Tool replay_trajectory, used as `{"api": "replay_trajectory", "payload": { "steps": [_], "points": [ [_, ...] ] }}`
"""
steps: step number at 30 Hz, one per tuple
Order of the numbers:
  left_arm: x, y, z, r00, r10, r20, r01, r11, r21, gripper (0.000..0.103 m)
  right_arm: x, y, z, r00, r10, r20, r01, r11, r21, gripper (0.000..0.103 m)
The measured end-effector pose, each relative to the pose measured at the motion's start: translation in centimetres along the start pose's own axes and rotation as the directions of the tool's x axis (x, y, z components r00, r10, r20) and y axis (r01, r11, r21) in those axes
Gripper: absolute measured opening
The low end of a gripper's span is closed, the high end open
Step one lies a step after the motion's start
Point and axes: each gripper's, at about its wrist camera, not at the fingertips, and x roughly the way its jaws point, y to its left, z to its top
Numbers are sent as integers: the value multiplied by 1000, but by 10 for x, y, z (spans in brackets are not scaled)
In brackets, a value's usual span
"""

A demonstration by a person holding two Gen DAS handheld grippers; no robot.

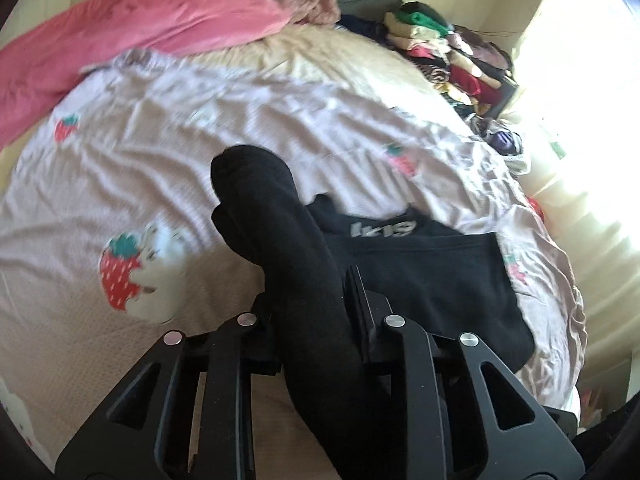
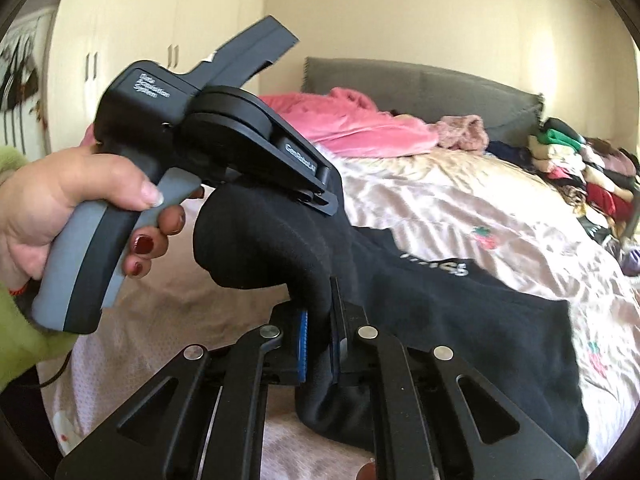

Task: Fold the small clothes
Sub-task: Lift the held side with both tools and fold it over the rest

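Note:
A black garment (image 1: 420, 280) with pale lettering on its band lies on the bed's strawberry-print cover (image 1: 160, 140). My left gripper (image 1: 314, 294) is shut on a bunched edge of it, and a roll of black cloth rises from between the fingers. In the right wrist view the same garment (image 2: 460, 320) trails off to the right. My right gripper (image 2: 320, 324), with blue pads, is shut on another fold of it. A hand (image 2: 60, 200) holds the left gripper (image 2: 326, 200) just above and left, its tip buried in the black cloth. Both grips are lifted off the cover.
A pink blanket (image 1: 140, 32) is heaped at the bed's far side against a grey headboard (image 2: 420, 88). A pile of mixed clothes (image 1: 460, 64) sits at the far right corner. Bright window light falls from the right. Cream wardrobe doors (image 2: 160, 20) stand behind.

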Motion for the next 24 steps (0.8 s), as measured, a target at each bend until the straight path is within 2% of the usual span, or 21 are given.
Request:
{"api": "replay_trajectory", "payload": {
  "steps": [7,11,16,24],
  "points": [
    [-5,-75,10,999,-15,38,11,996,93,18,-42,-41,-17,994,-78,73,64,982,177,7],
    [6,-113,11,999,-23,33,18,992,127,18,-54,-63,-25,990,-122,67,101,962,254,6],
    [31,-150,4,999,-50,3,49,990,135,18,-66,-95,-43,985,-166,42,138,914,381,6],
    [70,-182,-13,995,-85,-60,92,987,129,18,-67,-126,-76,988,-154,-23,144,845,515,6]
  ]
}}
